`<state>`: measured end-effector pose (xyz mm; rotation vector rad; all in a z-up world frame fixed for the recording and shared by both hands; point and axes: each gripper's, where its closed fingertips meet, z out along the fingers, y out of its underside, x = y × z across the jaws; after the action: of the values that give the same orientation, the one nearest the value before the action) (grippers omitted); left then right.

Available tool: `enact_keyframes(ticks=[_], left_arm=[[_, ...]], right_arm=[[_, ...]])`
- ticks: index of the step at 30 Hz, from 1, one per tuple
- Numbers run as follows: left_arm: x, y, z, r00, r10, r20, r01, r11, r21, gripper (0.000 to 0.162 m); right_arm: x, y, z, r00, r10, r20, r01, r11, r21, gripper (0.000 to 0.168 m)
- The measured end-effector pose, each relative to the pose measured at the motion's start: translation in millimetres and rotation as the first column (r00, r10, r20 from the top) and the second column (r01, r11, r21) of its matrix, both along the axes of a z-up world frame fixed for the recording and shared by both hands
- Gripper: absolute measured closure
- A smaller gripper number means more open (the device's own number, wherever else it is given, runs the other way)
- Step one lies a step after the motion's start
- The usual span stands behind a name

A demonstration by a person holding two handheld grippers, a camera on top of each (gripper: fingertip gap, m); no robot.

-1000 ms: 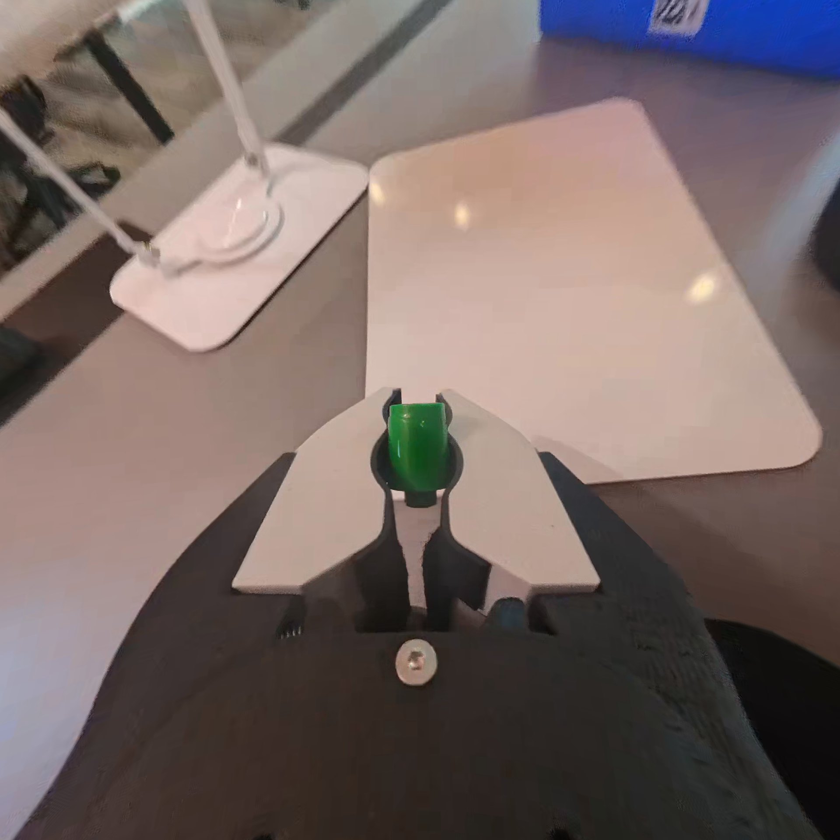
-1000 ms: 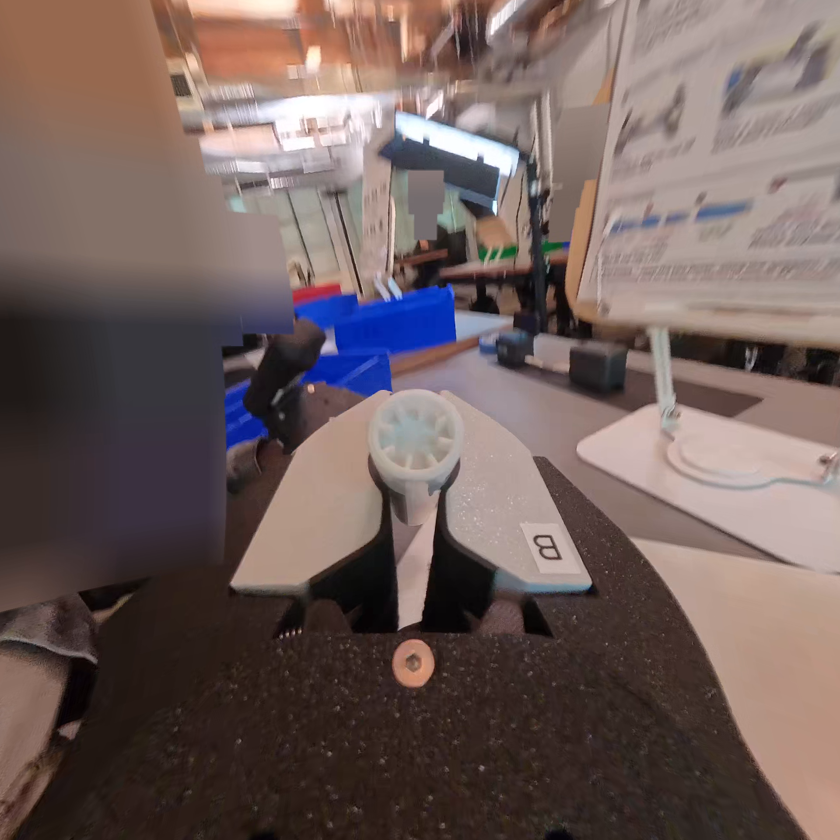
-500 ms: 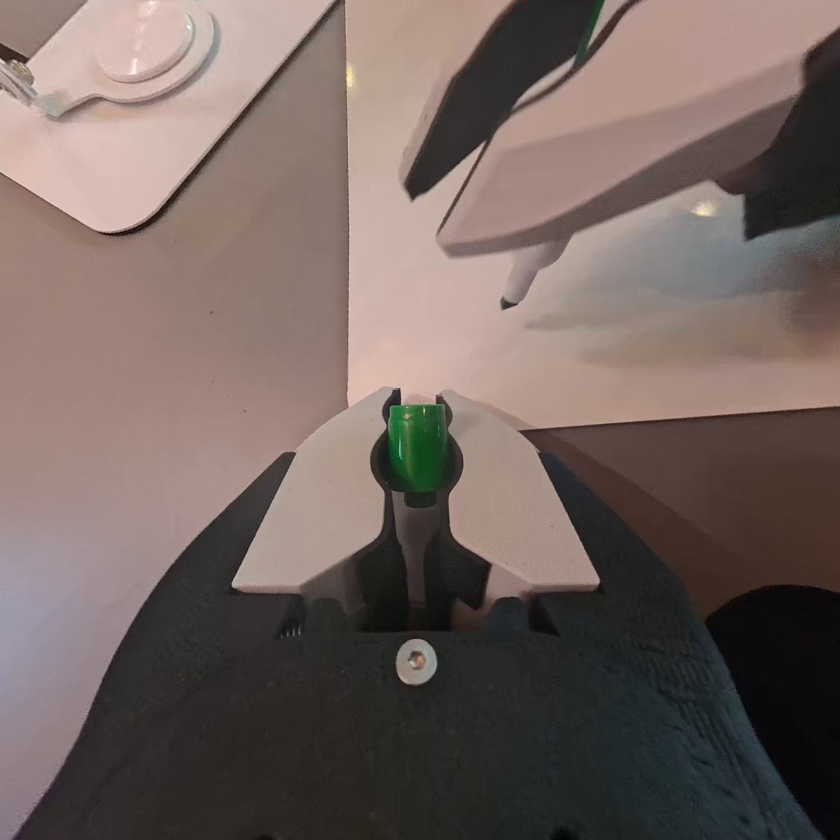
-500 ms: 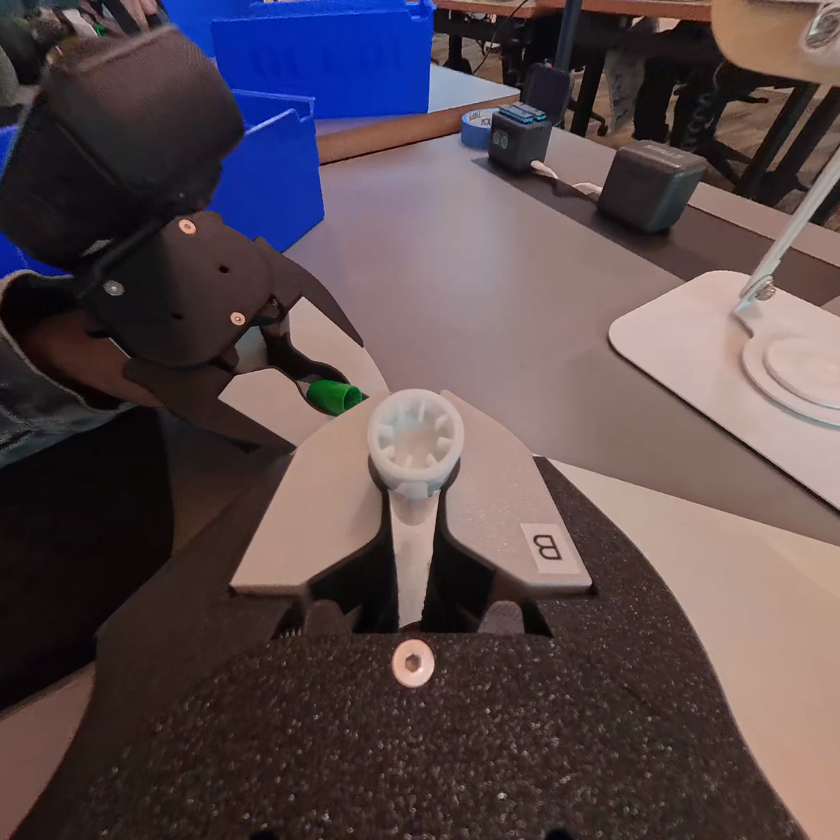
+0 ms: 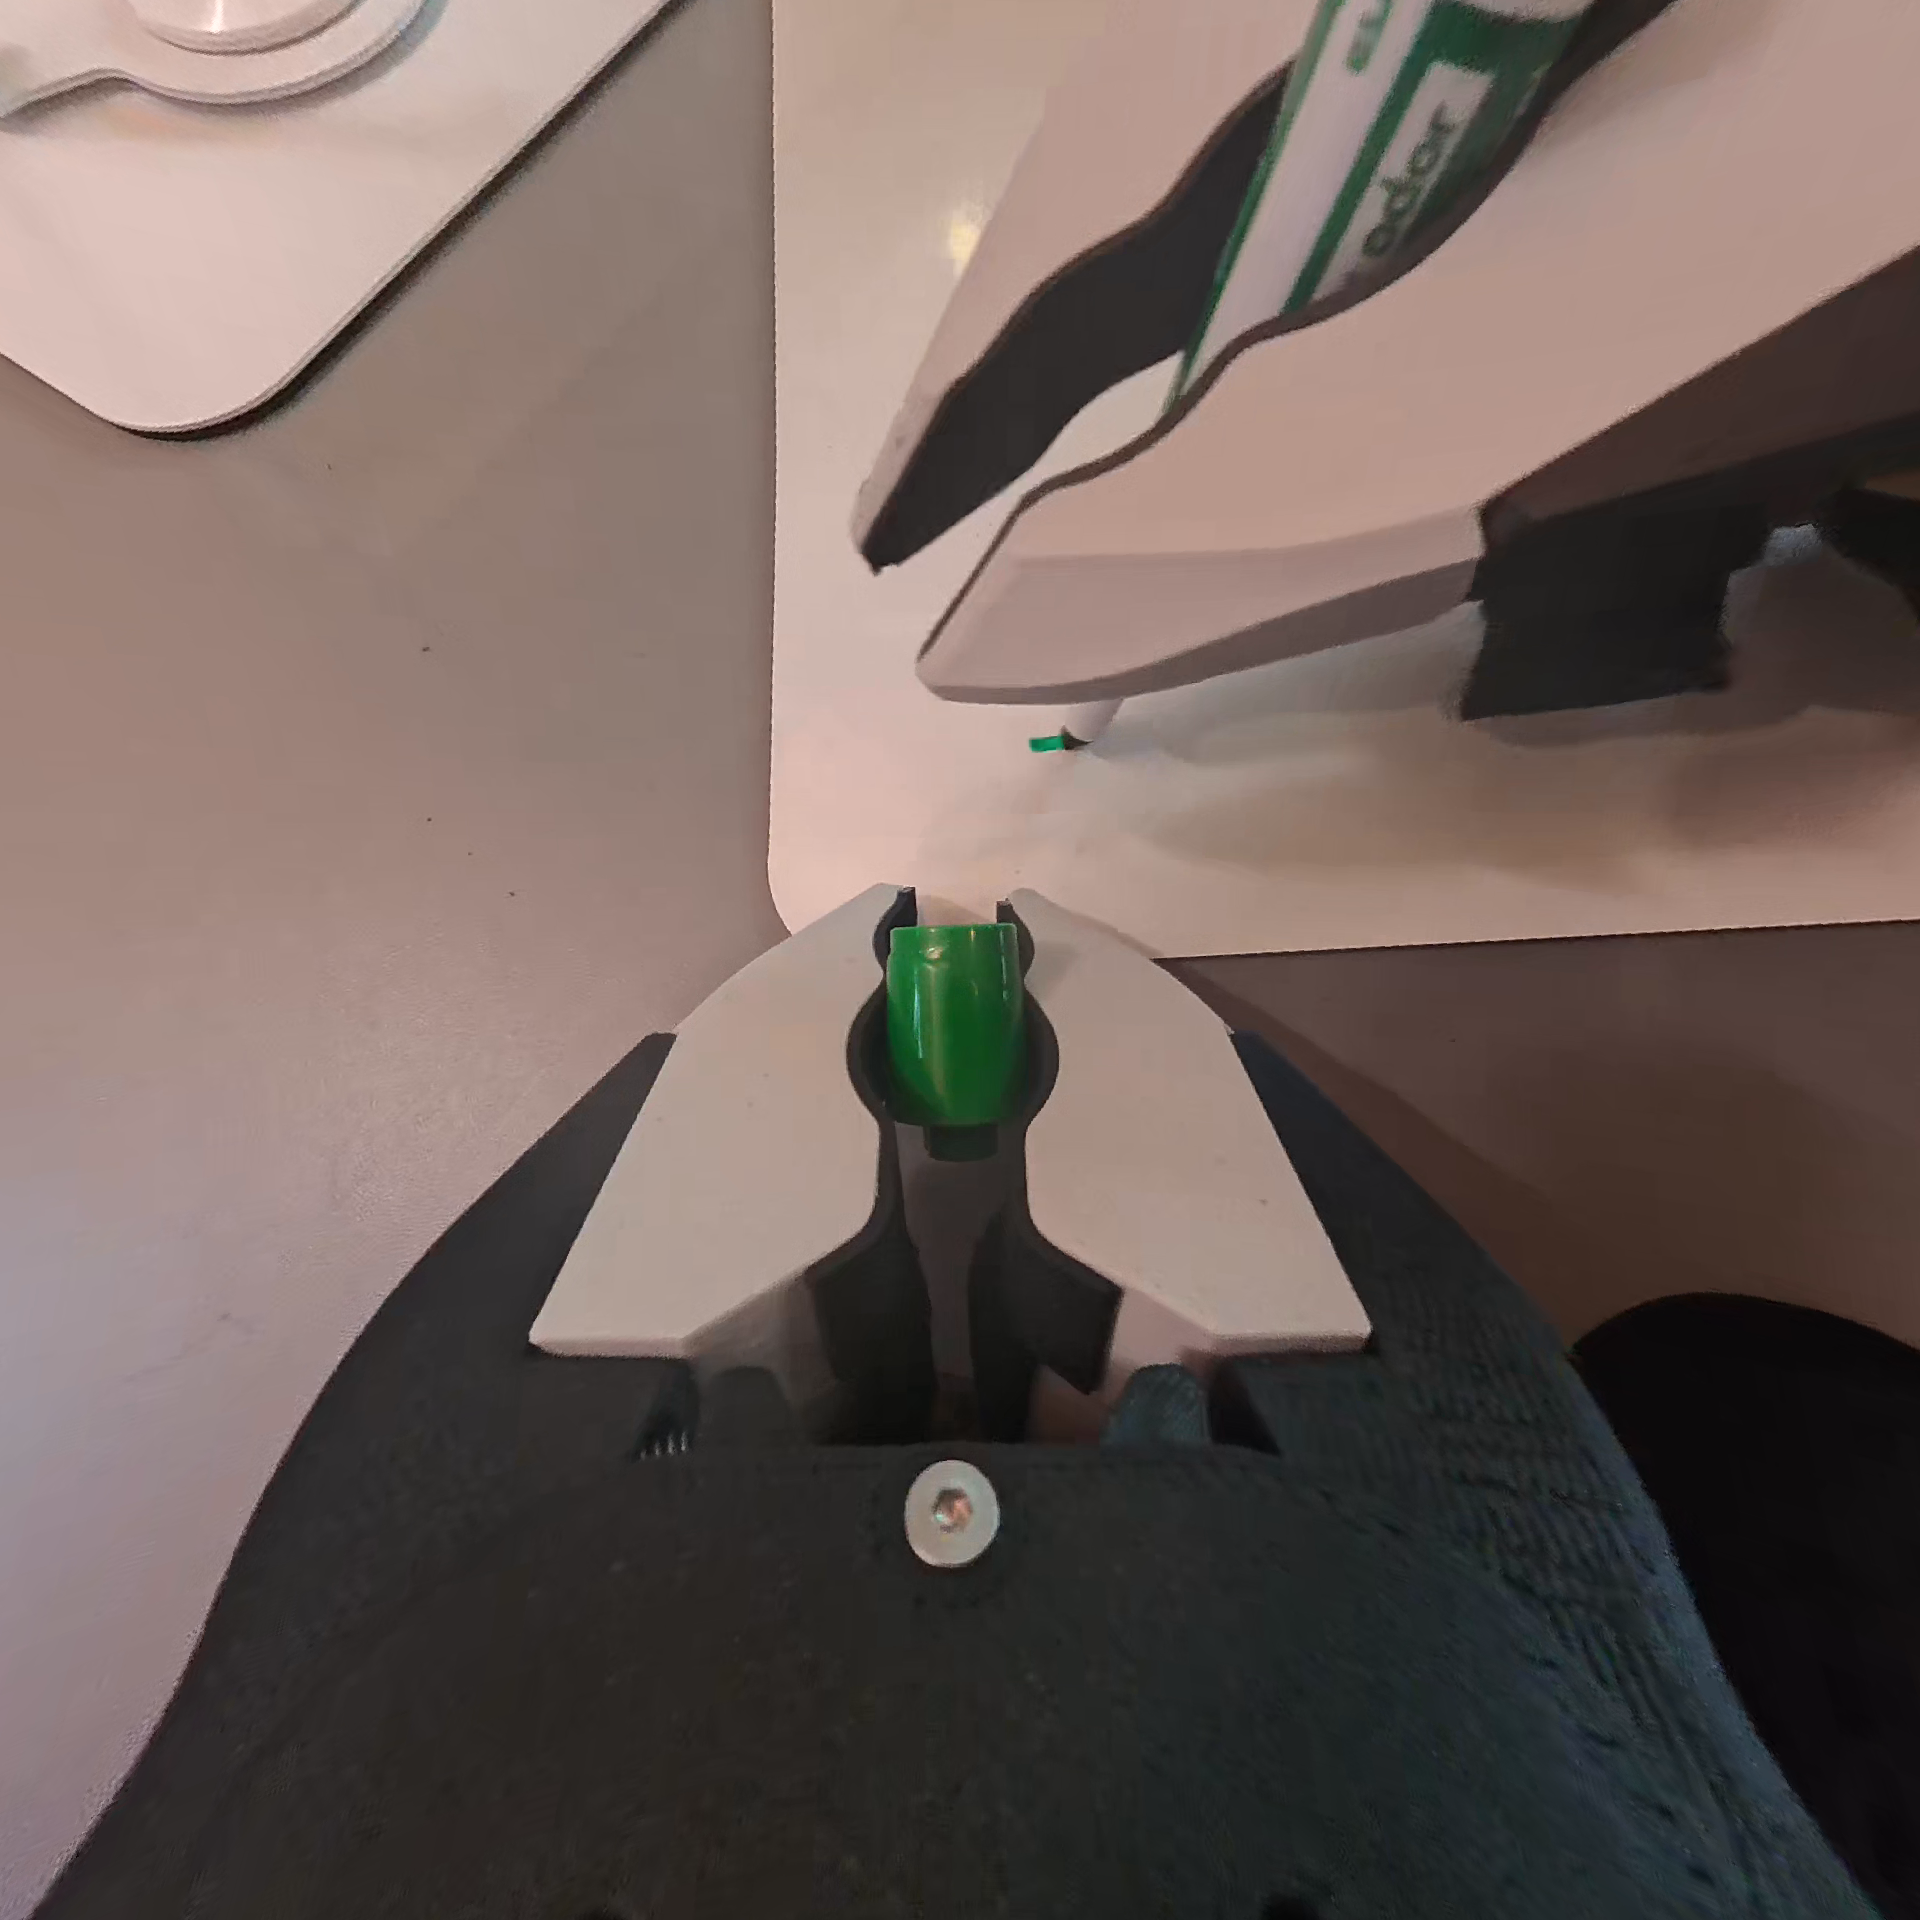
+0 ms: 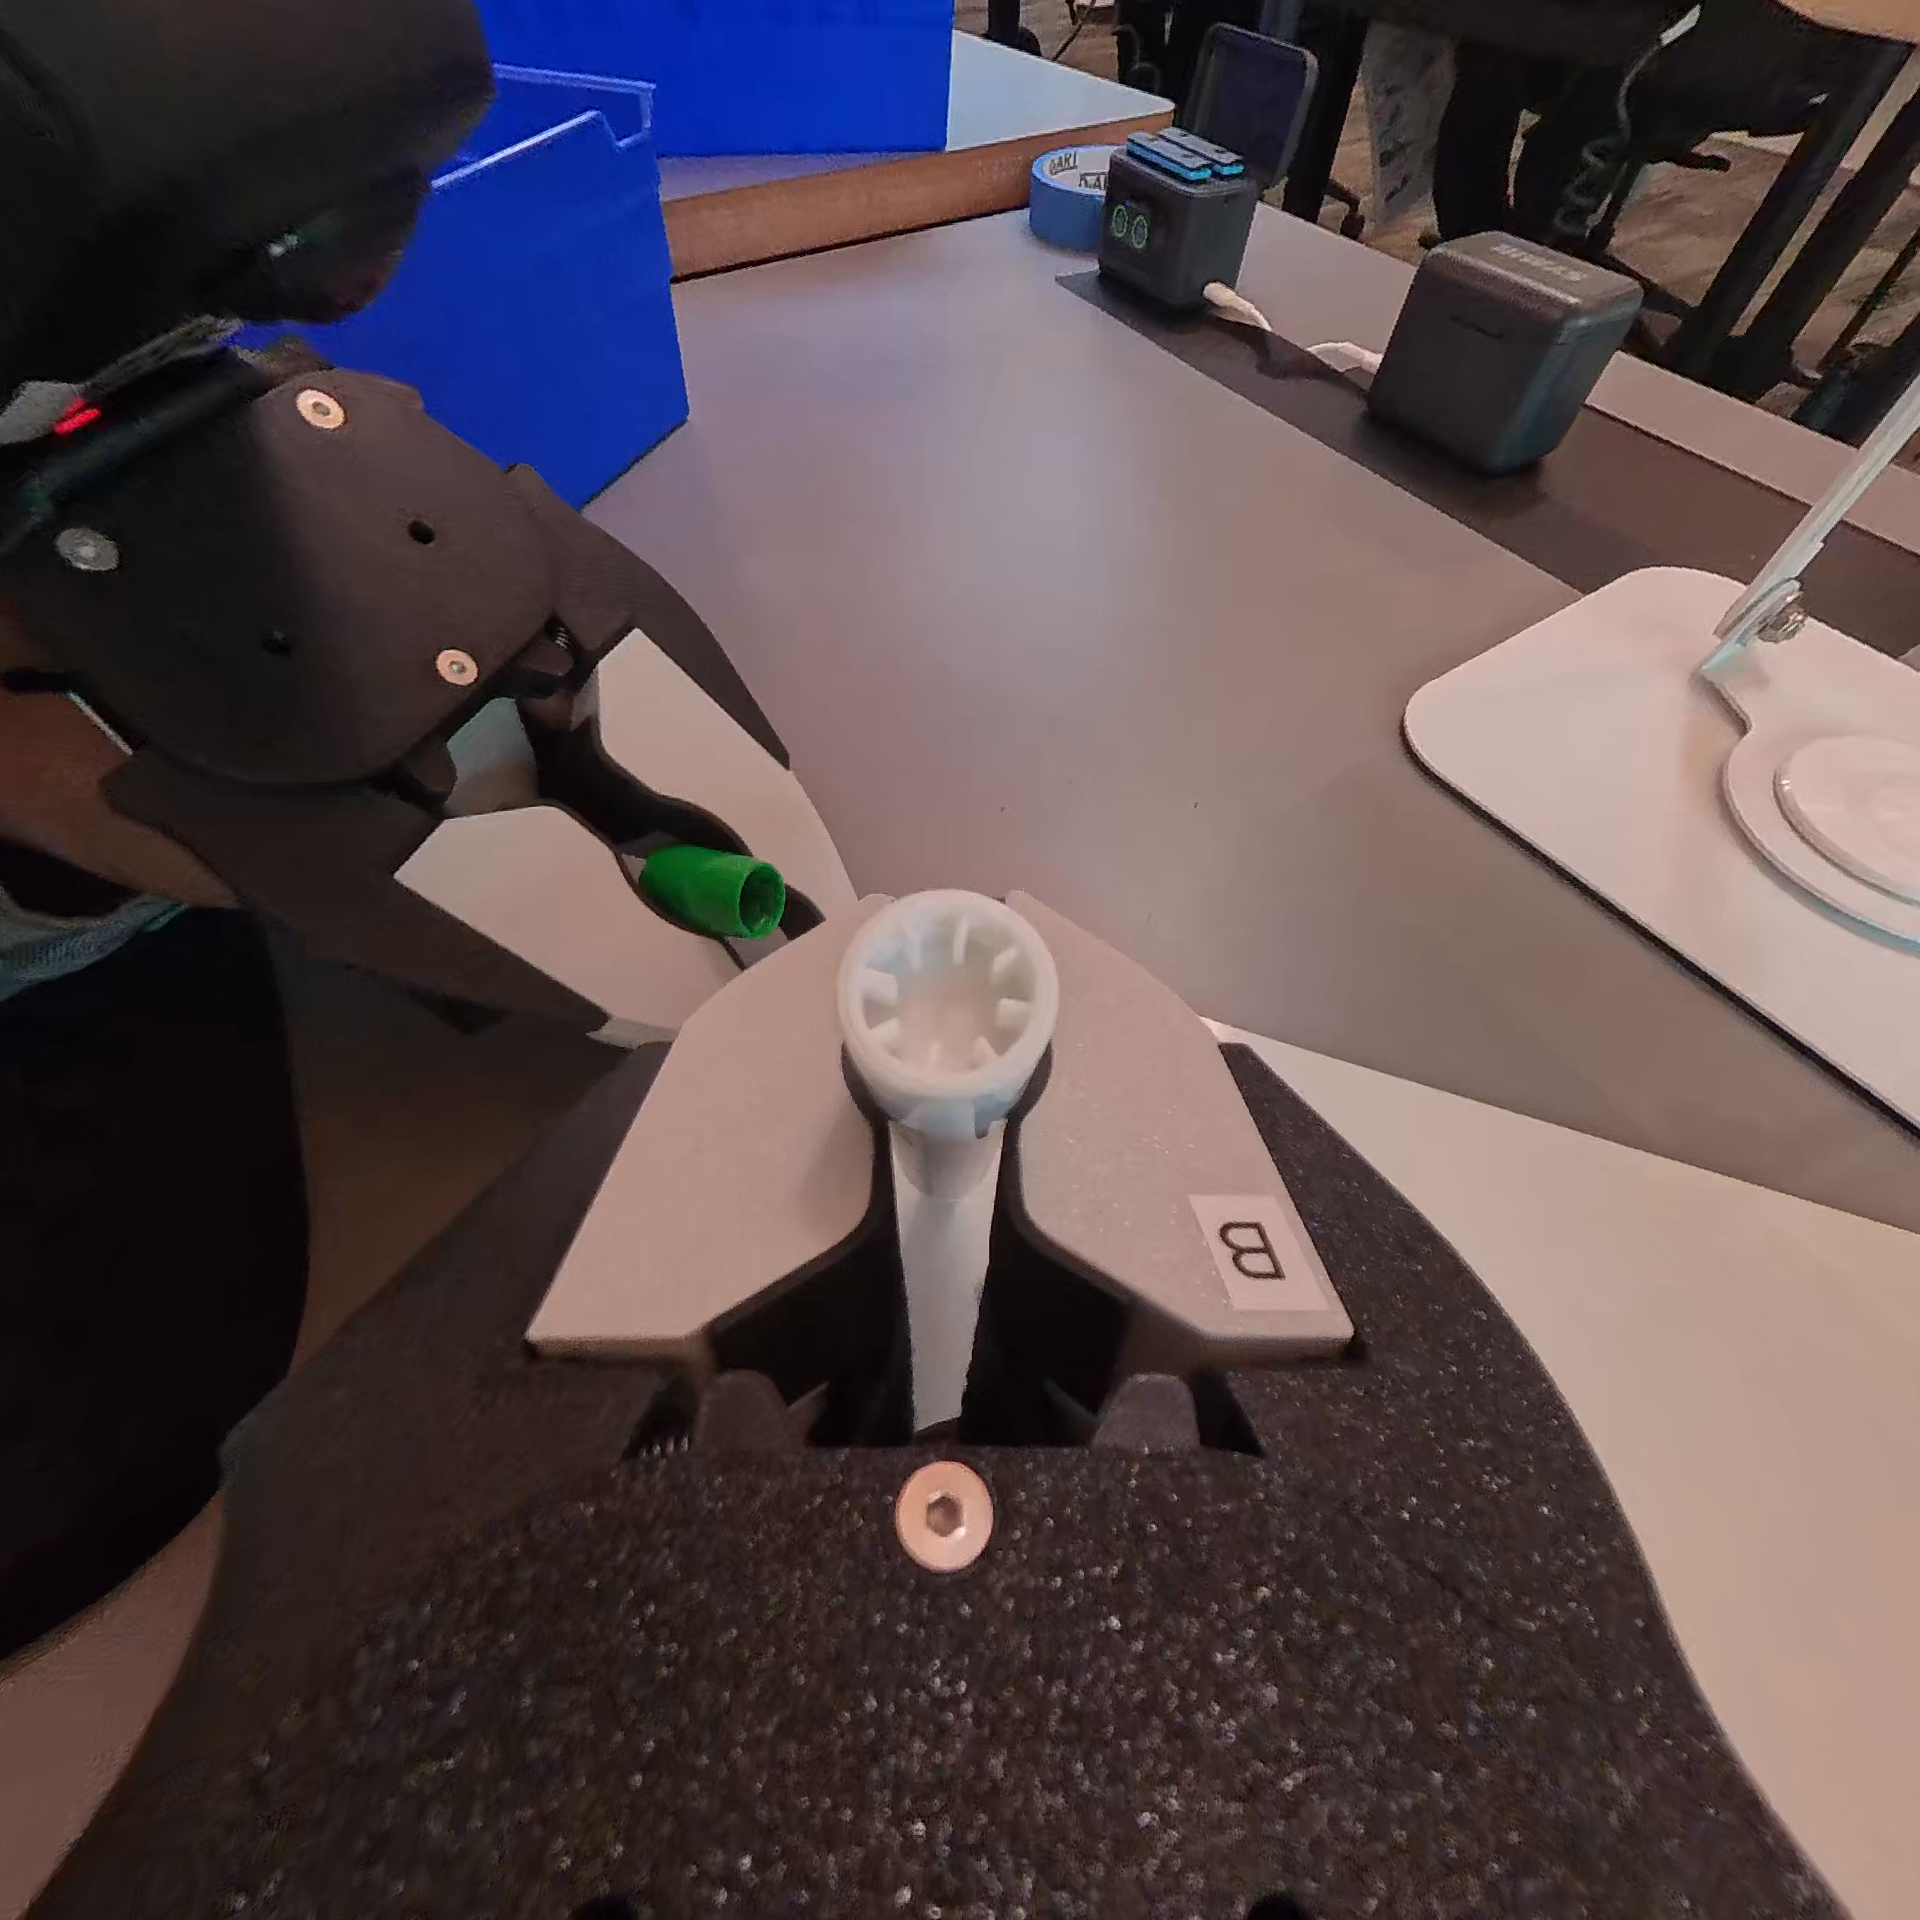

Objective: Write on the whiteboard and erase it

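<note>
One whiteboard (image 5: 1299,831) fills the upper right of the left wrist view on the grey table (image 5: 364,831), and since half a second ago a short green mark (image 5: 1042,743) has appeared at the marker's tip. The right gripper (image 5: 914,613) is clamped on the single marker (image 5: 1340,156) (nib down), now lower and nearer. The left gripper (image 5: 956,914), at lower centre, grips one green cap (image 5: 951,1029).

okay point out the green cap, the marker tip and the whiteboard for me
green cap (image 5: 951,1023), left wrist view, on its side wall.
marker tip (image 5: 1093,724), left wrist view, on the white cone above the nib.
whiteboard (image 5: 883,748), left wrist view, on bare surface near its left edge.
</note>
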<state>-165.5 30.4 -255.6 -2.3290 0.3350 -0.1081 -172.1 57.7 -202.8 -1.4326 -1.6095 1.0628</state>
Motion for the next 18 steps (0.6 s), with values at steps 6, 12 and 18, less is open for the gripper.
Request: enact_keyframes(ticks=[6,12,18], left_arm=[[1,1,0,1.0,-0.001,-0.002,0.001,1.0,0.002,0.146],[-4,1,0,0.999,0.031,0.018,-0.031,1.0,0.002,0.146],[-2,1,0,1.0,0.018,0.001,-0.018,1.0,0.004,0.146]], right_arm=[[-11,-4,1,0.999,0.012,-0.035,-0.012,1.0,-0.007,0.153],[22,-26,0,0.999,0.037,0.009,-0.037,0.998,-0.048,0.153],[25,7,0,0.999,-0.034,-0.002,0.033,0.999,-0.01,0.153]])
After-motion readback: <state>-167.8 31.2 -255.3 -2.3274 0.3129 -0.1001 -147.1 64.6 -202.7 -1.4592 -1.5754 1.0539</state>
